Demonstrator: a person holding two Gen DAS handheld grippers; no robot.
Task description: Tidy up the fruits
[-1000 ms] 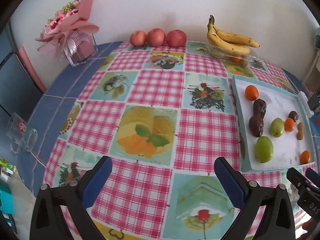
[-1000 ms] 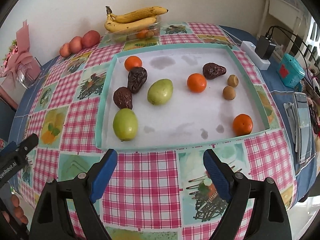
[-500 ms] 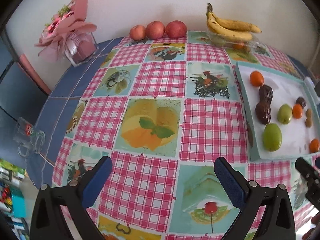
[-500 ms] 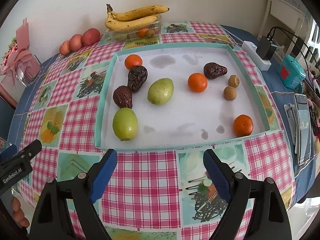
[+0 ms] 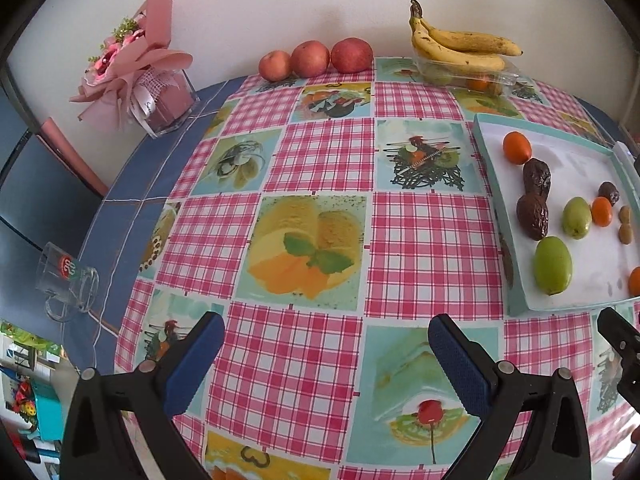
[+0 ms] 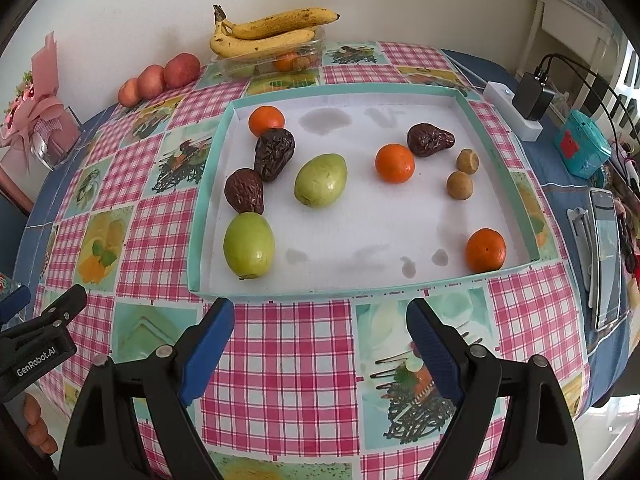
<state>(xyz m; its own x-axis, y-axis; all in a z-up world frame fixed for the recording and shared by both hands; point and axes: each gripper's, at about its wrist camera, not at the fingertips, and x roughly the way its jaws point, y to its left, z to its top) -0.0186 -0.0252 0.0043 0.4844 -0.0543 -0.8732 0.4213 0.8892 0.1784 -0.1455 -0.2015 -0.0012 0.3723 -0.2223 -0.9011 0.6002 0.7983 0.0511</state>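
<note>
A shallow white tray with a teal rim (image 6: 208,200) (image 5: 486,160) holds loose fruit: two green guavas (image 6: 249,245) (image 6: 320,180), three oranges (image 6: 394,163), three dark wrinkled fruits (image 6: 274,153) and two small brown ones (image 6: 459,185). My right gripper (image 6: 320,320) is open over the tablecloth just in front of the tray's near rim, nothing between its fingers. My left gripper (image 5: 326,336) is open over the checked cloth, left of the tray, also empty. Three apples (image 5: 312,58) and bananas on a clear box (image 5: 460,52) stand by the wall.
A pink bouquet in a clear vase (image 5: 156,80) stands at the back left; a glass mug (image 5: 68,280) lies at the table's left edge. In the right wrist view a power strip with charger (image 6: 520,112), a teal box (image 6: 580,148) and a phone (image 6: 606,256) line the right side.
The left wrist view has rolled and shifted slightly, so the tray sits a bit differently at its right edge. The right gripper and all the fruit are unmoved.
</note>
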